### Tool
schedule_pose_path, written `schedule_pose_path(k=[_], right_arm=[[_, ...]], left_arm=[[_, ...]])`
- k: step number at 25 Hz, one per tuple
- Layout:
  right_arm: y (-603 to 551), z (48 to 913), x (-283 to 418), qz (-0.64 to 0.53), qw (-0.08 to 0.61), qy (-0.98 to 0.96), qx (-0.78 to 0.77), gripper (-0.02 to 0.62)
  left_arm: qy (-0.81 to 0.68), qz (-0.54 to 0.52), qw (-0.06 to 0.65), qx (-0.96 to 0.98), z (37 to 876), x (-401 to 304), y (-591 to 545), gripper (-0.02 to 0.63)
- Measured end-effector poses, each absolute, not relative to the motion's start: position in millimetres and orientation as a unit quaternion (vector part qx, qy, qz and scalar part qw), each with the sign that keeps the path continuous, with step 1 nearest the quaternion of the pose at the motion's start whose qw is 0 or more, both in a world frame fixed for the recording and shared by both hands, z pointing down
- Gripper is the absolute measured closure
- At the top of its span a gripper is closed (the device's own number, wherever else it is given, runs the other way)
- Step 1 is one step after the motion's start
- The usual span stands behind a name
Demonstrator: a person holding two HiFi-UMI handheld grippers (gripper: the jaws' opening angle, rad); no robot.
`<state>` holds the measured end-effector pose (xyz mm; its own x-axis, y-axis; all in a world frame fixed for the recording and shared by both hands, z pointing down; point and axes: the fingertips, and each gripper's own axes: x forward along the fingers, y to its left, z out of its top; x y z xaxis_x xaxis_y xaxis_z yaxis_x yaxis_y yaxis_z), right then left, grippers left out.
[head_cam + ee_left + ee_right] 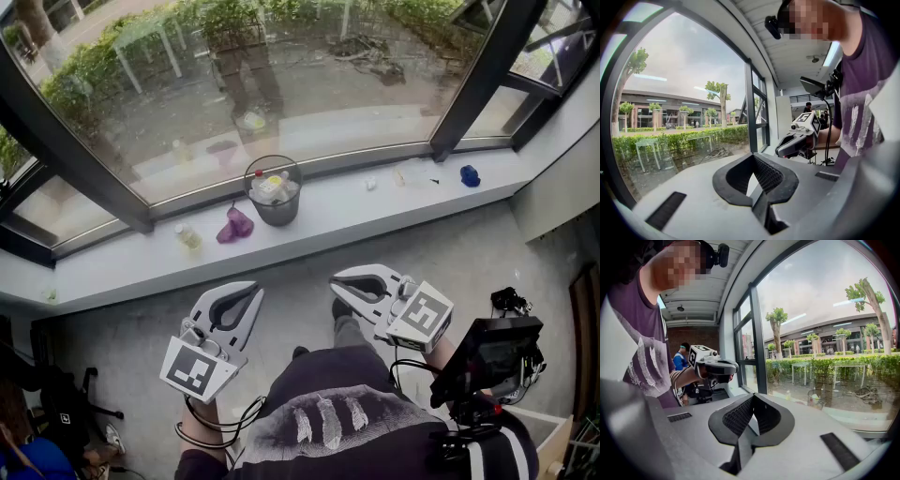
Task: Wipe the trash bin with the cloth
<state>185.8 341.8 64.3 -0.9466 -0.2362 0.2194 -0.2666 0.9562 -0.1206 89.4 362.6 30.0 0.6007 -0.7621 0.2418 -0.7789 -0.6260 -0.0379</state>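
**Trash bin** (pixel 274 192): we log it upright on the window sill (pixel 375 211), about mid-length, close to the glass-side edge, with rubbish inside.

**Cloth** (pixel 234 226): purple and crumpled, on the sill just beside the bin, toward the left end and nearer the front edge. We cannot tell whether it touches the bin.

**Left gripper** (pixel 251 294): fingers together, nothing between them. It is held over the floor, well apart from the sill.

**Right gripper** (pixel 341 280): fingers likewise closed and empty, and equally far back.

**Step:** we judge that wiping has not begun and the reach for the cloth comes first. The next move calls for parting one pair of fingers, carrying them over the sill's front edge and closing on the cloth.

**Room:** the floor up to the sill lies open. A small bottle (pixel 187 235) stands near the cloth toward the left end, so we would approach from the front. The bin's right side has bare sill.
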Motion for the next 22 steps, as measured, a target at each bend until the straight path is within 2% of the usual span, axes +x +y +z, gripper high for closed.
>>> schedule_pose_path(k=[10, 14, 18, 22], right_arm=[[224, 70, 210, 0.090, 0.070, -0.991, 0.068, 0.598], [194, 77, 241, 0.114, 0.053, -0.991, 0.036, 0.598], [162, 99, 263, 0.135, 0.055, -0.989, 0.021, 0.598], [147, 108, 257, 0.141, 0.065, -0.988, 0.003, 0.598]], left_arm=[[-0.449, 0.171, 0.046, 0.876, 42, 135, 252, 0.608], [-0.472, 0.197, 0.067, 0.857, 56, 158, 223, 0.609], [-0.496, 0.219, 0.057, 0.838, 66, 169, 193, 0.608], [-0.513, 0.226, 0.066, 0.826, 70, 163, 178, 0.609]])
